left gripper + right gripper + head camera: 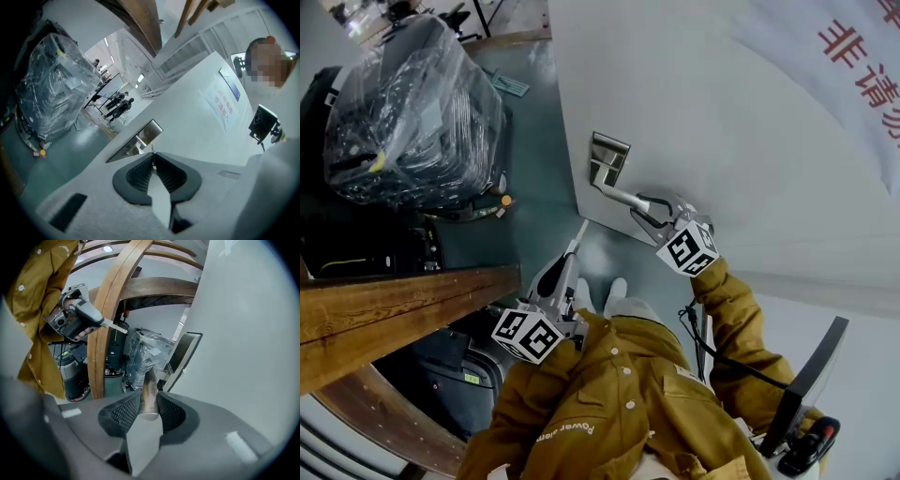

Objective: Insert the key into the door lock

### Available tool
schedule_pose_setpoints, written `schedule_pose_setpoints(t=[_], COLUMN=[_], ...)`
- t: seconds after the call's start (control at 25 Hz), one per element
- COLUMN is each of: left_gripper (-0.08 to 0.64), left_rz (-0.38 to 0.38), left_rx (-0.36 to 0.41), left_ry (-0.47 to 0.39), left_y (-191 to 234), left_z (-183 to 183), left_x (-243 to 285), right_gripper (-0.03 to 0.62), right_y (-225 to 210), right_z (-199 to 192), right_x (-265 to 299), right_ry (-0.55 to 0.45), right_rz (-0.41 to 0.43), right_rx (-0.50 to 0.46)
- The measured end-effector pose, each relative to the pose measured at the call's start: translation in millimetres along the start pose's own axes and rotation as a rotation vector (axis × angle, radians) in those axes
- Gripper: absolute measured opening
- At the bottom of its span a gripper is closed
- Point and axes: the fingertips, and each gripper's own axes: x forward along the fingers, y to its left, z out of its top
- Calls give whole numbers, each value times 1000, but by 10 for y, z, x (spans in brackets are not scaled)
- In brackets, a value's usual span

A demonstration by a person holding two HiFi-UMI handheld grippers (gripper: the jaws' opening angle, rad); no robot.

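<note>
A grey door (722, 141) carries a metal lock plate (609, 155) with a lever handle (623, 197). My right gripper (652, 211) is shut on the end of that handle; in the right gripper view the handle (149, 390) sits pinched between the pads of the right gripper (149, 409). My left gripper (570, 255) is shut on a thin silver key (581, 231) and hangs below and left of the lock plate, apart from the door. In the left gripper view the key tip (152, 151) pokes out of the left gripper (152, 161) towards the lock plate (144, 133).
A plastic-wrapped bundle of equipment (412, 112) stands on the green floor left of the door. A curved wooden beam (403, 309) runs close by my left arm, with a dark machine (441, 375) under it. A printed notice (862, 56) is stuck on the door.
</note>
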Motion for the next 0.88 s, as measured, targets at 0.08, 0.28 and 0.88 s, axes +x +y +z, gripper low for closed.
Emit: schedule_pose_setpoints(t=[0.08, 0.28, 0.88], left_gripper=[25, 26, 25], left_rz=[-1, 21, 0], left_rx=[-53, -213, -694], left_ry=[6, -11, -92], left_y=[81, 382, 1064], left_z=[-52, -165, -503], left_x=[66, 257, 980], right_gripper=[124, 124, 124], right_y=[-3, -11, -6], right_z=[8, -2, -1], right_x=[9, 16, 15], right_ry=[0, 5, 11], right_rz=[-3, -10, -10], right_rx=[-1, -6, -48])
